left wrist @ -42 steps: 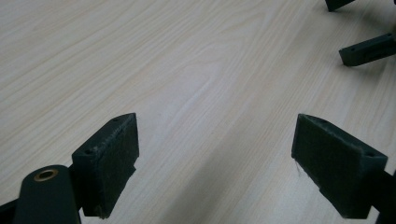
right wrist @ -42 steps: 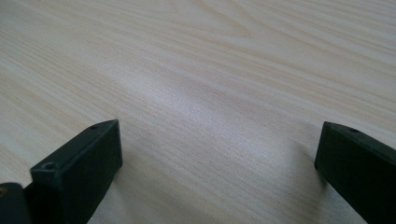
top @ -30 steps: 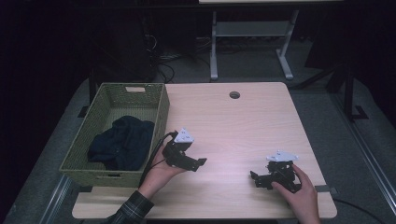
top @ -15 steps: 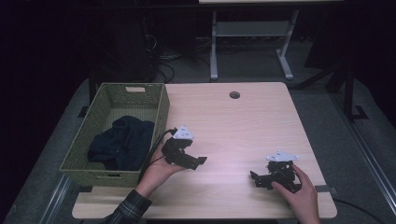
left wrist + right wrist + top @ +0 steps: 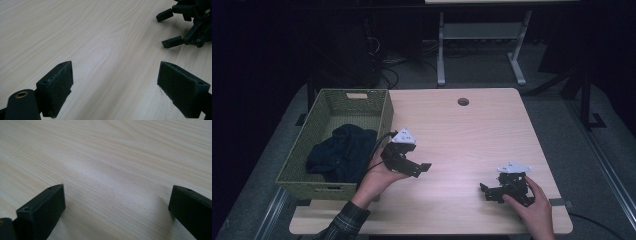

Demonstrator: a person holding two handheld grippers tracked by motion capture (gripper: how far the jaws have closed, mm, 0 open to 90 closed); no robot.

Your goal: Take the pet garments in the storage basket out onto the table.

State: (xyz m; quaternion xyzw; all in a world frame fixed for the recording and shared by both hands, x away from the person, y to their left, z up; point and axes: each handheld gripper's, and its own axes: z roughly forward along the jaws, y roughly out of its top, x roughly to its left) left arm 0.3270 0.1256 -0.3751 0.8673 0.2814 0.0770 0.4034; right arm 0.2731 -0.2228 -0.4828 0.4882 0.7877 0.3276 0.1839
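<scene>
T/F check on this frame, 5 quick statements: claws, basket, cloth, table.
1. The left claw is open with nothing between its jaws. True.
2. The dark blue crumpled cloth lies on the bare tabletop. False: it lies inside the green woven rectangular basket.
3. The right claw is shut on a cloth. False: its jaws stand apart over bare wood.
4. The basket sits at the left side of the light wooden table. True.
5. The round cable hole is near the table's front edge, by the hands. False: it is near the far edge.
</scene>
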